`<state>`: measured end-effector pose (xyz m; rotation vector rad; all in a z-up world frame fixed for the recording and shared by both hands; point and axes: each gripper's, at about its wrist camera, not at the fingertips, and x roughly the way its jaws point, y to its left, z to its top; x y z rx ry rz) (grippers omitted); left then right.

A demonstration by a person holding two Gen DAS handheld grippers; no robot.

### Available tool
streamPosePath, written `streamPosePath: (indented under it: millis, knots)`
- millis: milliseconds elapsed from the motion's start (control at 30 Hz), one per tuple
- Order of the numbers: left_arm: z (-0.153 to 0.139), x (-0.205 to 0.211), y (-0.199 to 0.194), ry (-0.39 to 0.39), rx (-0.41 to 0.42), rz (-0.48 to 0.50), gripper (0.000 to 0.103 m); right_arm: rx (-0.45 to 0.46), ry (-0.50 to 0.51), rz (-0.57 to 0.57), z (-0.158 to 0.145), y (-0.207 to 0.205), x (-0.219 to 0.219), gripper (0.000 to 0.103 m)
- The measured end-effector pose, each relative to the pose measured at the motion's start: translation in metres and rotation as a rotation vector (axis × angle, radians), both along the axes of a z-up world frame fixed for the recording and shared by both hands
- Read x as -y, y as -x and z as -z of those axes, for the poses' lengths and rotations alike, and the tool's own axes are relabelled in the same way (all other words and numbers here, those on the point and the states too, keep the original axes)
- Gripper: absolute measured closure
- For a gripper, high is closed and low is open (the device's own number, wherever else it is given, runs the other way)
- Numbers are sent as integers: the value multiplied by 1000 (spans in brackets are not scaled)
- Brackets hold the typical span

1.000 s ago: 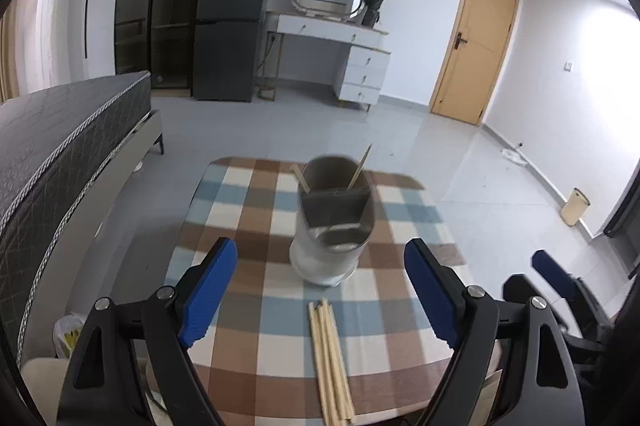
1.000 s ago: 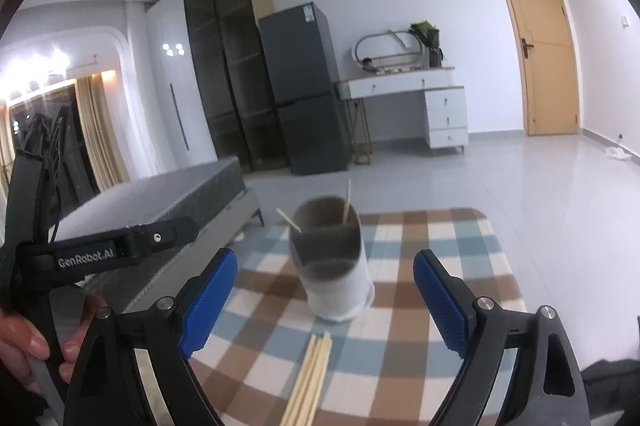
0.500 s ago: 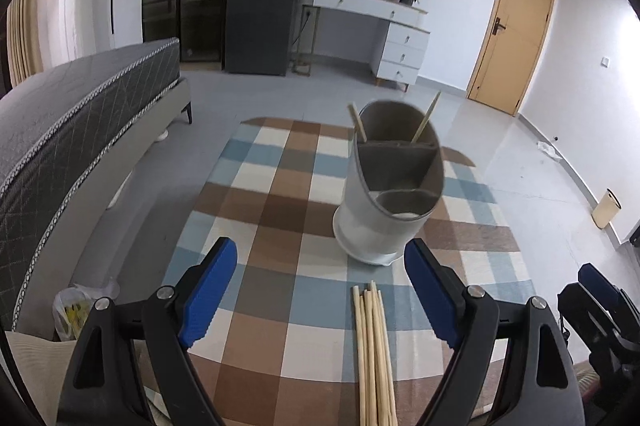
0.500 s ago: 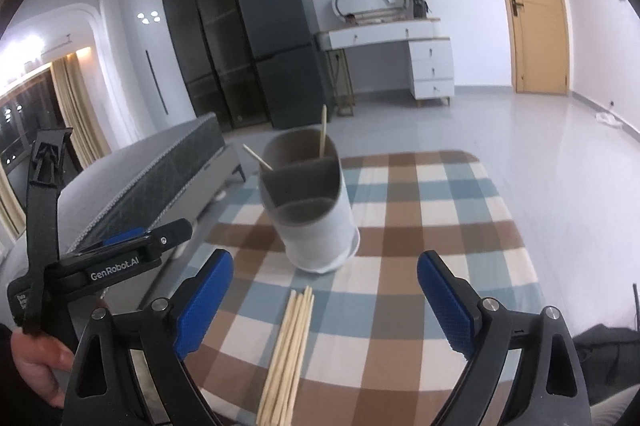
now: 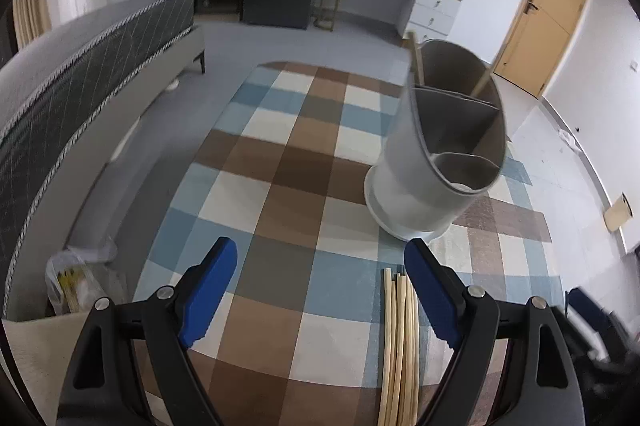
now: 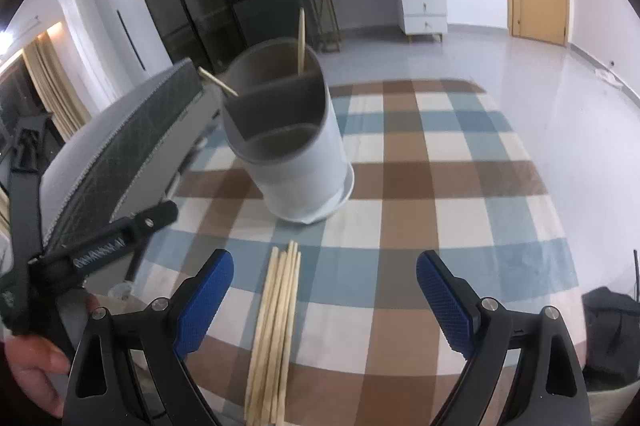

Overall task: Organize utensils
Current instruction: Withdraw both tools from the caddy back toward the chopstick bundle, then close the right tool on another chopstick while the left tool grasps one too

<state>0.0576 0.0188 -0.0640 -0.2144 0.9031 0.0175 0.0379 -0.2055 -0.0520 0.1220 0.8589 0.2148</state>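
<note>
A white and grey utensil holder (image 5: 436,162) with divided compartments stands on the checked tablecloth (image 5: 304,178); it also shows in the right wrist view (image 6: 288,146). Two wooden chopsticks (image 6: 301,40) stick out of its far compartment. A bundle of several chopsticks (image 5: 398,342) lies on the cloth near the front edge, also seen in the right wrist view (image 6: 276,322). My left gripper (image 5: 320,290) is open and empty, to the left of the bundle. My right gripper (image 6: 324,298) is open and empty, above the bundle's right side.
A grey bed (image 5: 80,66) runs along the table's left side. A plastic bag (image 5: 76,282) lies on the floor by it. The left gripper's body and the hand holding it (image 6: 80,254) show at the left of the right wrist view. A dark bag (image 6: 608,330) lies right.
Both grippers have come closer to the table and lower. The left one has swung left, so the holder and bundle now sit to its right. Both stay open.
</note>
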Motion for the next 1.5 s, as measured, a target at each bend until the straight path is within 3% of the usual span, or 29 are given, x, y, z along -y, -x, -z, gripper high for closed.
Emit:
streamPosePath:
  millis: [133, 333, 533, 800, 900, 1500]
  knots:
    - [7, -9, -4, 18, -56, -33, 21, -70, 35, -23, 18, -11, -7, 13]
    - [13, -18, -14, 65, -123, -82, 21, -169, 78, -77, 47, -27, -23, 34]
    - [17, -21, -20, 60, -144, -91, 21, -232, 123, -130, 72, -41, -38, 58]
    - [25, -25, -28, 70, -185, -115, 21, -254, 175, -190, 86, -47, -52, 65]
    - [26, -26, -29, 72, -193, -117, 21, -269, 201, -203, 89, -47, -56, 74]
    - [29, -42, -30, 86, -245, -193, 21, -274, 307, -235, 93, -51, -77, 78]
